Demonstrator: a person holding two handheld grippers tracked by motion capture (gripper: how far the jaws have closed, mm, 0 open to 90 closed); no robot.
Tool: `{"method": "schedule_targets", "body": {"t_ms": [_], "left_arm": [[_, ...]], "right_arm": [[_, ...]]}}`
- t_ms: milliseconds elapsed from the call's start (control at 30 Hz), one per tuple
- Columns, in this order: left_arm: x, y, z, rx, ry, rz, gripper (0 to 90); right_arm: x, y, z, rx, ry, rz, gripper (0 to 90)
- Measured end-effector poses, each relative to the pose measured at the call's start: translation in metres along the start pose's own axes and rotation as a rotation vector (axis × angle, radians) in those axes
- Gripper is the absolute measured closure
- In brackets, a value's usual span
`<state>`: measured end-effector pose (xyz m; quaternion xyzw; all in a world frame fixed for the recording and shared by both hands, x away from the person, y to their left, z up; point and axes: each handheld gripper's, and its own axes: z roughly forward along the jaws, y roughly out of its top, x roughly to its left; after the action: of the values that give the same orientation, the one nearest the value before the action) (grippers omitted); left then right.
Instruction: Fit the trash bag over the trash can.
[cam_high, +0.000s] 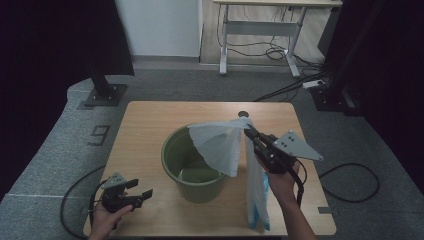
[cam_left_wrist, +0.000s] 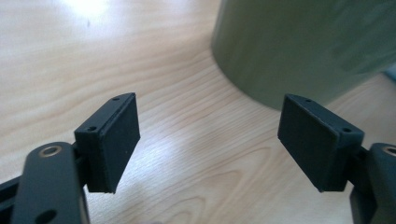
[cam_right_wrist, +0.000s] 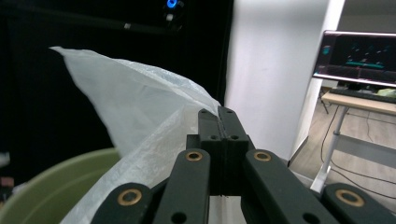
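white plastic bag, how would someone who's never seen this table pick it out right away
Start at the wooden table and find the green bucket near its middle. The white plastic bag hangs over the bucket's right rim, pinched in the right gripper. It is the only thin, crinkly, see-through white sheet there, with a blue-printed end draping to the table edge.

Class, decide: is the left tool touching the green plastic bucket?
Apart. The left gripper view shows the left tool open above bare wood, the green plastic bucket beyond its pads.
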<state>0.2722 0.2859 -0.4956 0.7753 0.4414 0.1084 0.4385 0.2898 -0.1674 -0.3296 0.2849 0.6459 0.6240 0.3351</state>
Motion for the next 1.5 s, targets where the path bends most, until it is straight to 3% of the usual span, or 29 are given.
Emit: {"method": "schedule_targets", "body": {"t_ms": [67, 100, 267, 400, 533, 700, 833, 933, 1100, 1300, 1500], "left_arm": [[-0.005, 0.005, -0.007, -0.013, 0.007, 0.018, 21.6], [-0.011, 0.010, -0.014, -0.015, 0.031, 0.041, 22.0], [-0.019, 0.017, -0.024, -0.028, 0.038, 0.060, 23.3], [-0.035, 0.030, -0.033, -0.041, 0.049, 0.107, 23.0], [-0.048, 0.043, -0.043, -0.091, 0.008, 0.138, 23.5], [-0.066, 0.065, -0.053, -0.174, -0.089, 0.173, 26.1], [-0.077, 0.078, -0.050, -0.162, -0.099, 0.210, 26.5], [-0.091, 0.092, -0.045, -0.153, -0.132, 0.258, 30.0], [-0.104, 0.109, -0.038, -0.142, -0.140, 0.305, 32.2], [-0.111, 0.121, -0.032, -0.138, -0.154, 0.337, 33.9], [-0.119, 0.131, -0.021, -0.142, -0.144, 0.367, 42.8]], "right_arm": [[0.002, -0.003, 0.000, 0.006, 0.009, -0.003, 89.0], [0.008, -0.010, 0.001, 0.024, 0.028, -0.009, 89.0], [0.013, -0.019, 0.002, 0.040, 0.052, -0.008, 89.0], [0.016, -0.024, 0.001, 0.047, 0.079, 0.010, 88.9], [0.019, -0.028, -0.002, 0.057, 0.086, -0.010, 88.9], [0.016, -0.029, -0.005, 0.067, 0.087, -0.007, 88.9], [0.016, -0.028, -0.005, 0.068, 0.088, -0.005, 88.9], [0.018, -0.028, -0.005, 0.066, 0.092, -0.005, 88.9], [0.024, -0.030, -0.003, 0.075, 0.115, -0.003, 88.9], [0.034, -0.033, -0.002, 0.092, 0.145, -0.013, 88.9], [0.041, -0.034, -0.002, 0.086, 0.175, -0.001, 88.8]]}}
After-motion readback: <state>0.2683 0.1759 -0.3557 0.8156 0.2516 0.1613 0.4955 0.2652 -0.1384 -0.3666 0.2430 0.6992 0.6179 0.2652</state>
